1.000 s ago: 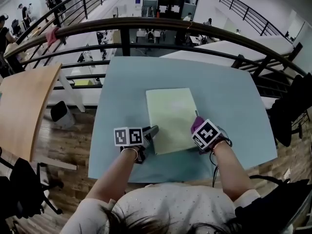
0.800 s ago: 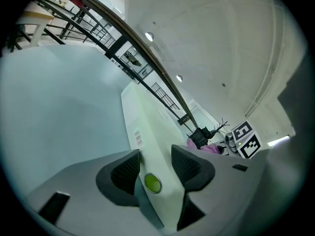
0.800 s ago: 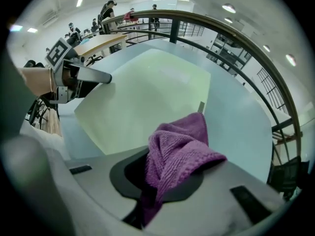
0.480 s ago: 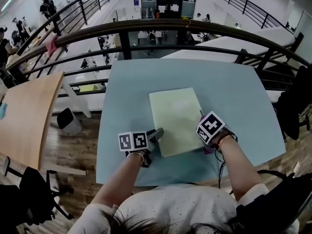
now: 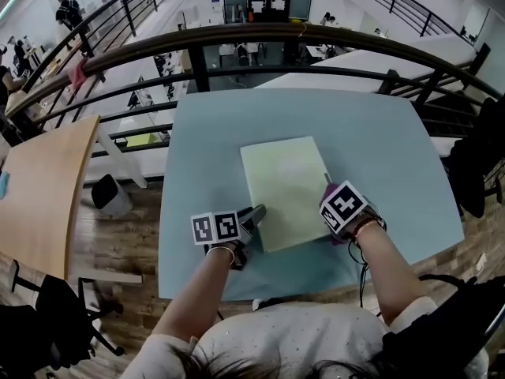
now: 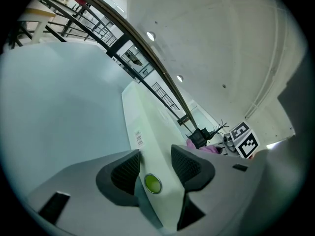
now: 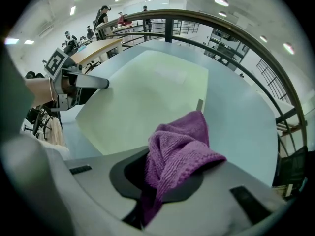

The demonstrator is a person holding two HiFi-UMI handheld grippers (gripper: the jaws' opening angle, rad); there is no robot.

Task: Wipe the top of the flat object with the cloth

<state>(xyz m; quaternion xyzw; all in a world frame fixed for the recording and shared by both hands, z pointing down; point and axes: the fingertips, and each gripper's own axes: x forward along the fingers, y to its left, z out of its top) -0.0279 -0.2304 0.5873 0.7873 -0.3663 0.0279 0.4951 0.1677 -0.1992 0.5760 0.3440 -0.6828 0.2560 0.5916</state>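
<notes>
The right fingers (image 7: pixel 133 173), clamped on the cloth (image 7: pixel 177 146), sit by the flat object's (image 5: pixel 286 188) near right corner, its length running away ahead, while the left fingers (image 6: pixel 123 173) pinch its left edge.

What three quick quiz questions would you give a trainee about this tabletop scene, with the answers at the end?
1. True or false: the left gripper is clamped on an edge of the flat object.
2. What is between the right gripper's jaws? A) a sponge B) a purple cloth C) nothing
3. Fill in: the flat object lies on a pale blue ____.

Key: 1 true; 2 B; 3 table.
</notes>
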